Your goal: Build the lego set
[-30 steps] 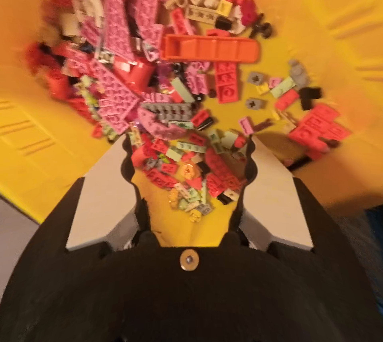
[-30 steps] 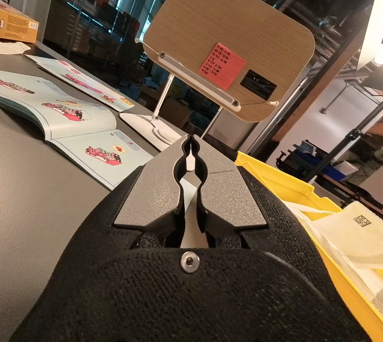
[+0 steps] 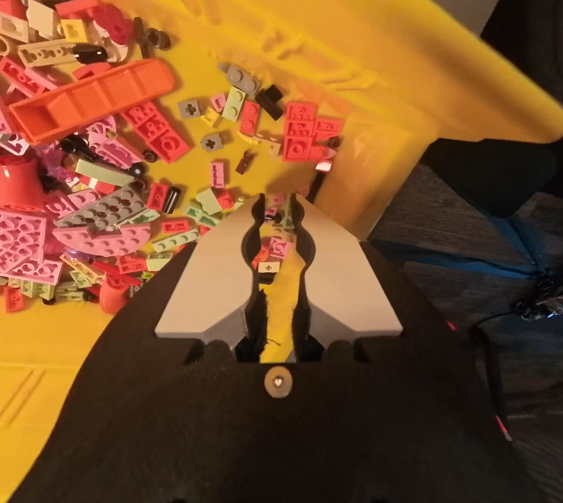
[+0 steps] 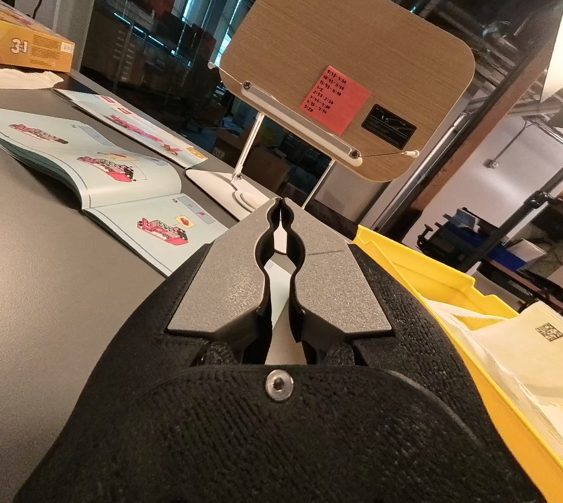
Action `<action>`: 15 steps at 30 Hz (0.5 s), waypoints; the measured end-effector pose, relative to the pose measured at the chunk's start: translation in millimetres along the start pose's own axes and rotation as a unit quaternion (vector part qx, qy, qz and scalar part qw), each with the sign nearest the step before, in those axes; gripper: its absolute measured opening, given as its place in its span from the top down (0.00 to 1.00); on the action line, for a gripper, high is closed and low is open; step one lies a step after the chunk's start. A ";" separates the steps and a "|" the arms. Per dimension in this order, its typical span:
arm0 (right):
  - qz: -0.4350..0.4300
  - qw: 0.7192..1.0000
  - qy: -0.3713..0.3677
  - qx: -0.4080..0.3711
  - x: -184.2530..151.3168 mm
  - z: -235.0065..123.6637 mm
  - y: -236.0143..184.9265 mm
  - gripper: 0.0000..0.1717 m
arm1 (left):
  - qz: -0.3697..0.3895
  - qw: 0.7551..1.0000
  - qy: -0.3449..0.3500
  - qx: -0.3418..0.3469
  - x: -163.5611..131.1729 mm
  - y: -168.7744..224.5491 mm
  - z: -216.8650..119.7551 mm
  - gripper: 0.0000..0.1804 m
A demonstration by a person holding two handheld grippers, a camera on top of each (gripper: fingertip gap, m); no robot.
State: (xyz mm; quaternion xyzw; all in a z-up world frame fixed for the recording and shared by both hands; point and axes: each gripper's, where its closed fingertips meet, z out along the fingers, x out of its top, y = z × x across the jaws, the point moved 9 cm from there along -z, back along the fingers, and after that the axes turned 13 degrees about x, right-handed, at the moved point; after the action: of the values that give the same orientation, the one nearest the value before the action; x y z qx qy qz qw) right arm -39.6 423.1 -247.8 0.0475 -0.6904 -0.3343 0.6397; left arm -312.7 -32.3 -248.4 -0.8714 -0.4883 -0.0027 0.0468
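In the left wrist view my left gripper (image 3: pixel 275 208) is down inside a yellow bin (image 3: pixel 304 15), near its right wall. Its fingers stand close together on a small pink and black brick piece (image 3: pixel 269 215) at the tips. More small bricks lie on the bin floor right under the fingers. A pile of pink, red and green bricks (image 3: pixel 61 214) lies to the left, with a long orange piece (image 3: pixel 91 98) on top. In the right wrist view my right gripper (image 4: pixel 279 200) is shut with nothing between its tips, above a grey table (image 4: pixel 45 290).
An open instruction booklet (image 4: pixel 122 183) and a second one (image 4: pixel 137 125) lie on the table. A wooden book stand (image 4: pixel 350 61) bearing a red note stands behind. A yellow bin (image 4: pixel 426 275) with paper bags is at the right. A yellow box (image 4: pixel 33 49) sits far left. My hands' fingertips stand some 55 centimetres from each other. The long orange piece (image 3: pixel 91 98) sits 10 centimetres or so from the ends of my left fingers.
The left gripper's fingers went from wide open over the small bricks to nearly together on a small piece, and the gripper swung right toward the bin wall. The right gripper has not moved.
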 end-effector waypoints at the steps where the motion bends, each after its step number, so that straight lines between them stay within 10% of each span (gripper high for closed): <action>1: 0.000 1.000 0.000 0.000 0.0 0.0 0.0 1.00 | 0.000 1.000 -0.005 0.001 -1.0 -0.5 1.2 0.89; 15: -0.002 1.000 0.001 0.003 0.6 0.3 -0.7 1.00 | -0.035 0.995 0.038 0.087 -4.5 -14.7 -10.1 0.85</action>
State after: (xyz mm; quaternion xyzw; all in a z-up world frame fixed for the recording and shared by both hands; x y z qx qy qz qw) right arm -40.2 422.4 -247.6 0.0509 -0.6907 -0.3331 0.6398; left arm -327.1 -29.3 -237.3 -0.8456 -0.5149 0.0047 0.1405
